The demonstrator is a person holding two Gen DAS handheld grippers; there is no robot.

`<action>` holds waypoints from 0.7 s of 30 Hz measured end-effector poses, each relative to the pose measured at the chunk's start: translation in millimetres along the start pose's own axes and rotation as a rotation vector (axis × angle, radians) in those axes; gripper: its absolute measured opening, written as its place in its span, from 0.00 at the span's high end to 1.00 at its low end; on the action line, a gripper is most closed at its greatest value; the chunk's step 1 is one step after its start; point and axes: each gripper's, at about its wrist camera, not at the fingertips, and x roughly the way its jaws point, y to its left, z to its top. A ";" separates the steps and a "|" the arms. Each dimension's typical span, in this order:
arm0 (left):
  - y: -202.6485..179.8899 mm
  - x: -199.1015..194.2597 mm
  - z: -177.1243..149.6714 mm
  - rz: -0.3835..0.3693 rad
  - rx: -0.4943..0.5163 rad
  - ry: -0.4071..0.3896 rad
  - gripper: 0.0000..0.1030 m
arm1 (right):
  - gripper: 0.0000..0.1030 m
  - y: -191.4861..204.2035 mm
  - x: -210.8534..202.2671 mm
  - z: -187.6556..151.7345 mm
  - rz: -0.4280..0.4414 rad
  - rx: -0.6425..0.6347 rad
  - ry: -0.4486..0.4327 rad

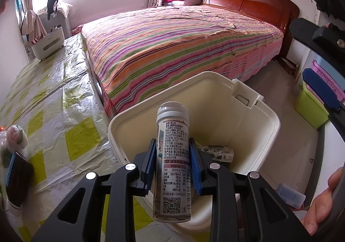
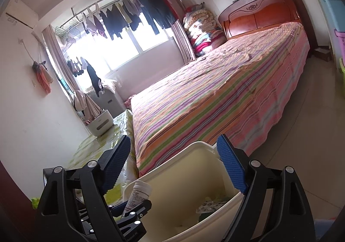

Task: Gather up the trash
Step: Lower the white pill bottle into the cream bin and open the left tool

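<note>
Left gripper [image 1: 173, 164] is clamped on one tablet tube [image 1: 172, 155], its blue pads pressed to the printed label about midway up, white cap pointing forward and tilted over the open mouth of the single cream bin [image 1: 269, 121]. Right gripper [image 2: 174, 168] stands wide with nothing between its jaws, hovering just beside the bin's near rim.

To drop the tube cleanly, I would carry it a little further toward the middle of the opening, so the lower end — which hangs near the front rim — clears the wall, and then open the pads. The right gripper could steady the rim if the bin shifts.

Counted, large to small: one striped bed [image 1: 183, 43] behind, one plastic-covered table [image 1: 54, 99] to the side, one bin, one tube in hand, and one blister pack [image 1: 217, 152] lying at the bin's bottom — other scraps beneath it are too unclear to count.
</note>
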 end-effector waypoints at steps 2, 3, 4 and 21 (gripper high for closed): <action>-0.4 0.6 0.5 0.000 0.002 0.000 0.73 | 0.20 0.2 0.4 -0.2 0.000 -0.001 0.002; -0.5 1.2 0.9 -0.001 0.002 0.001 0.73 | 0.20 -1.0 -0.6 0.1 0.005 0.001 0.003; -0.6 1.2 1.1 -0.002 0.002 0.002 0.73 | 0.19 -1.7 -1.8 0.5 0.011 0.005 0.000; -7.0 0.5 8.5 -0.011 0.042 0.014 0.46 | 0.17 -10.9 -18.1 5.9 0.021 0.066 -0.072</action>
